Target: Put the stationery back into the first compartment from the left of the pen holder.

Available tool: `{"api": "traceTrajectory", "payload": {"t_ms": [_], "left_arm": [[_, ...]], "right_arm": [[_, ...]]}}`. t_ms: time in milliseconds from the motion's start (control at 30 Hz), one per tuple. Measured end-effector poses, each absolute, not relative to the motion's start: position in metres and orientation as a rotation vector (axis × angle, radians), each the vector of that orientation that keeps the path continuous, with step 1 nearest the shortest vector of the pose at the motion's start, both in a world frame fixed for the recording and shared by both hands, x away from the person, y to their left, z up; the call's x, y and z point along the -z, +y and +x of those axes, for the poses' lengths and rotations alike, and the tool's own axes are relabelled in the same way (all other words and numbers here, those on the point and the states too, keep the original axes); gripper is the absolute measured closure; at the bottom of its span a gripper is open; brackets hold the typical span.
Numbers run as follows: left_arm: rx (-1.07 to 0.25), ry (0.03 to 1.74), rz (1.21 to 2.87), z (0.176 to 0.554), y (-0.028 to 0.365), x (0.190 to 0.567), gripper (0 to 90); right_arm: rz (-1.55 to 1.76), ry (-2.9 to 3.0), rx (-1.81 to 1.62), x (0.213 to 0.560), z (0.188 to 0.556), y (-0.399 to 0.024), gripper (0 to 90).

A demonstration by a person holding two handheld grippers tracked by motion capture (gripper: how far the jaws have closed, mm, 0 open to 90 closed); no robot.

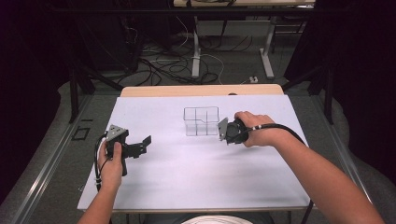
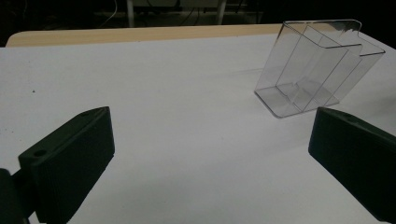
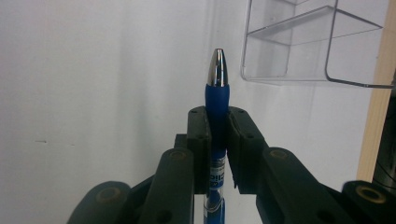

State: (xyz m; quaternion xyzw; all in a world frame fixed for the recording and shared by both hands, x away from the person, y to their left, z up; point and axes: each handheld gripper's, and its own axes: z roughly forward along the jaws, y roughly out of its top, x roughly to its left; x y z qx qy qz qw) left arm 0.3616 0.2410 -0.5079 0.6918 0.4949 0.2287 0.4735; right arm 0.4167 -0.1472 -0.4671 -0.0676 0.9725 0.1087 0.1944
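Observation:
A clear plastic organiser [image 1: 201, 121] with several compartments stands on the white table [image 1: 187, 172] near its middle; it also appears in the left gripper view [image 2: 314, 70] and at the top right of the right gripper view [image 3: 317, 42]. My right gripper [image 3: 217, 122] is shut on a blue pen [image 3: 217, 93] whose silver tip points past the jaws. In the high view the right gripper [image 1: 223, 129] sits just right of the organiser. My left gripper [image 1: 144, 143] rests at the table's left with its jaws wide open and nothing between its fingers [image 2: 70, 158].
A wooden table edge [image 1: 201, 90] runs along the far side. Beyond it are cables and metal desk legs [image 1: 196, 51] on the floor. Dark curtains stand at both sides.

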Motion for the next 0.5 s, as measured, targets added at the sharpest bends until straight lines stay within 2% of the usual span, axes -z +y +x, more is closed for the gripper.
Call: {"api": "traceTrajectory", "payload": {"t_ms": [67, 100, 133, 200, 267, 300, 333, 367, 400, 433, 500], "left_arm": [[-0.559, 1.211, 1.692, 0.362, 0.241, 0.508, 0.1], [-0.560, 1.211, 1.693, 0.362, 0.241, 0.508, 0.1], [-0.560, 1.212, 1.693, 0.362, 0.241, 0.508, 0.1], [-0.560, 1.211, 1.692, 0.362, 0.241, 0.508, 0.1], [-0.559, 1.211, 1.691, 0.362, 0.241, 0.508, 0.1], [-0.559, 1.211, 1.692, 0.362, 0.241, 0.508, 0.1], [-0.559, 1.212, 1.693, 0.362, 0.241, 0.508, 0.1], [-0.558, 1.211, 1.694, 0.362, 0.241, 0.508, 0.1], [-0.559, 1.210, 1.694, 0.362, 0.241, 0.508, 0.1], [-0.558, 1.209, 1.693, 0.362, 0.240, 0.508, 0.1], [-0.558, 1.205, 1.701, 0.362, 0.240, 0.508, 0.1]], "right_arm": [[-0.189, 2.678, -0.391, 0.468, 0.416, -0.149, 80.2], [-0.157, 2.758, -0.265, 0.459, 0.415, -0.149, 80.2], [-0.144, 2.668, -0.446, 0.466, 0.415, -0.151, 80.2], [-0.136, 2.766, -0.237, 0.450, 0.413, -0.151, 80.2], [-0.087, 2.594, -0.590, 0.466, 0.411, -0.154, 80.2], [-0.088, 2.769, -0.288, 0.446, 0.410, -0.153, 80.2], [-0.082, 2.770, -0.290, 0.443, 0.410, -0.153, 80.2], [-0.017, 2.595, -0.649, 0.461, 0.408, -0.154, 80.2], [-0.006, 2.605, -0.653, 0.459, 0.408, -0.154, 80.2], [0.019, 2.721, -0.514, 0.448, 0.407, -0.153, 80.2], [0.067, 2.722, -0.572, 0.445, 0.407, -0.152, 80.2]]}}
